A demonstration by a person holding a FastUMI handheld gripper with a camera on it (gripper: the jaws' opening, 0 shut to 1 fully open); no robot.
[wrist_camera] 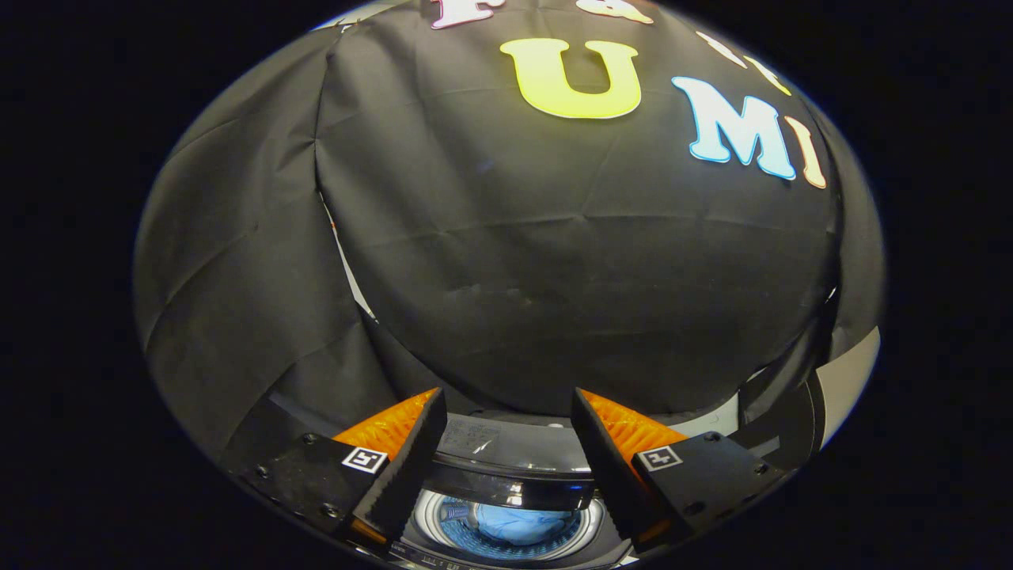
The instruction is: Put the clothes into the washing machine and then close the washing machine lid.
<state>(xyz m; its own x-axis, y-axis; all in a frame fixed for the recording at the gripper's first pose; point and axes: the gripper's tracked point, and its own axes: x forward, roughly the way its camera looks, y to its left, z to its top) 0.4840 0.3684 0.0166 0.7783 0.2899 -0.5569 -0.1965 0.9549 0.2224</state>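
Hovering gripper (fingers apart, empty) above washing machine; clothes inside.

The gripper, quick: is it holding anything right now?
Gripper: open, holding nothing. Its fingers are spread above the washing machine, where blue clothes lie in the drum; the lid is up.

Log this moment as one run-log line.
gripper: open, holding nothing | fingers: apart above washing machine | blue clothes: inside drum | lid: raised, not yet closed
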